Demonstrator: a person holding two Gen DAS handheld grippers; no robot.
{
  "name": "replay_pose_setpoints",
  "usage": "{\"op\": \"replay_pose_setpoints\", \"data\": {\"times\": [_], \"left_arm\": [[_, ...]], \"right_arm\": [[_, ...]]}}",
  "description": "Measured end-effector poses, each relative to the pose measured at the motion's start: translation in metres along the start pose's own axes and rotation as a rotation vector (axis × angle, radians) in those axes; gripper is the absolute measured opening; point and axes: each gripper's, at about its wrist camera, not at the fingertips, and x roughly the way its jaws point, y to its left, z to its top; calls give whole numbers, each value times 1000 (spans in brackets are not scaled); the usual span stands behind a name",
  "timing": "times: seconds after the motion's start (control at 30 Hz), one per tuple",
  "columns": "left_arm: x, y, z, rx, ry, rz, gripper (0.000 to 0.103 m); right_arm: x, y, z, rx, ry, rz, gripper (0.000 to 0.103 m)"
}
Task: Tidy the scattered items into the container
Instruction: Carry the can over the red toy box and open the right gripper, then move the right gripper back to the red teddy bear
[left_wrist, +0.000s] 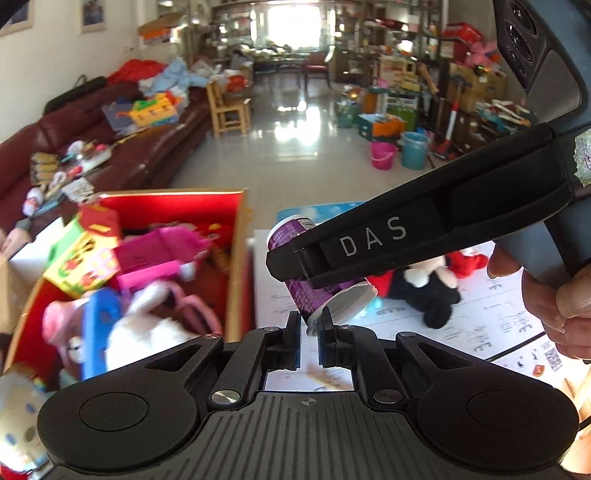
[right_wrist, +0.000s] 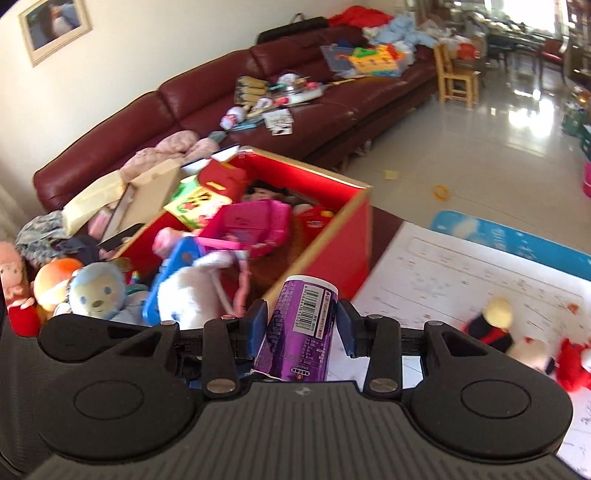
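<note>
Now purple cup sits clamped between right gripper fingers.

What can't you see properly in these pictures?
- Purple cup, right wrist view: its bottom is hidden behind the right claw.
- Purple cup, left wrist view: its middle is covered by the right claw's finger.
- Red box, left wrist view: toys inside are blurred.
- Black plush toy: partly hidden behind the cup.

**Hidden, cut off and blurred**

In the right wrist view, the purple can's base sits behind the gripper body. At lower left of the left wrist view, toys in the red box smear; a hand is cut by the right edge.
</note>
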Motion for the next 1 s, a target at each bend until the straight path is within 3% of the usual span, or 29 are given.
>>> {"op": "replay_pose_setpoints", "data": {"times": [0.17, 0.3, 0.33, 0.37, 0.4, 0.43, 0.5, 0.63, 1.0], "left_arm": [[-38, 62, -30, -69, 58, 105, 4], [-56, 96, -52, -118, 112, 121, 6], [-57, 102, -57, -124, 128, 120, 25], [-57, 106, -60, -130, 139, 129, 32], [-59, 108, -64, -130, 145, 152, 56], [-61, 111, -66, -128, 131, 168, 80], [-72, 105, -72, -116, 84, 201, 94], [-76, 102, -64, -119, 43, 167, 95], [-37, 82, -55, -105, 46, 82, 95]], "right_arm": [[44, 77, 11, -140, 73, 133, 46], [67, 110, 8, -190, 142, 203, 46], [72, 114, 7, -203, 162, 213, 48], [76, 120, 6, -216, 184, 221, 48], [77, 122, 4, -221, 188, 221, 51], [76, 122, 5, -227, 176, 210, 61], [71, 118, 7, -225, 128, 186, 67], [63, 103, 10, -189, 112, 154, 68], [37, 56, -3, -146, 110, 69, 71]]}}
